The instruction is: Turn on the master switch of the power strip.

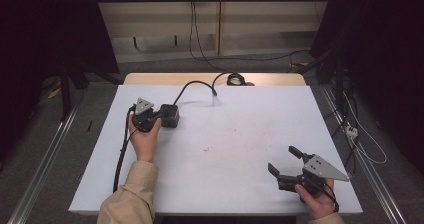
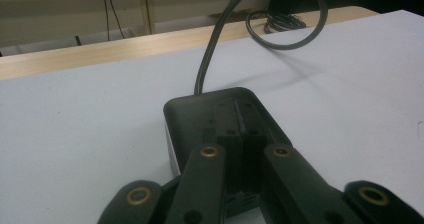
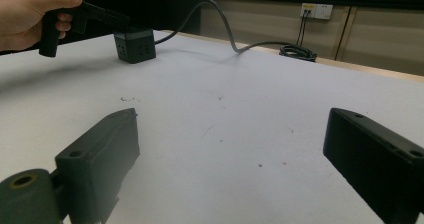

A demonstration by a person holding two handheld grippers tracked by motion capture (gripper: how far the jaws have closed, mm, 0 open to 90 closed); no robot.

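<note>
A small black box with a grey cable stands on the white table top at the far left. My left gripper lies over the top of the box, its jaws together and nothing visible between them. The right gripper view shows the same box under the left gripper, held by a hand. My right gripper hovers open near the table's front right, with only bare table between its jaws.
The box's cable runs to a coil on the wooden strip at the table's far edge. The left gripper's own cable trails along the table's left side. More cables lie on the floor at the right.
</note>
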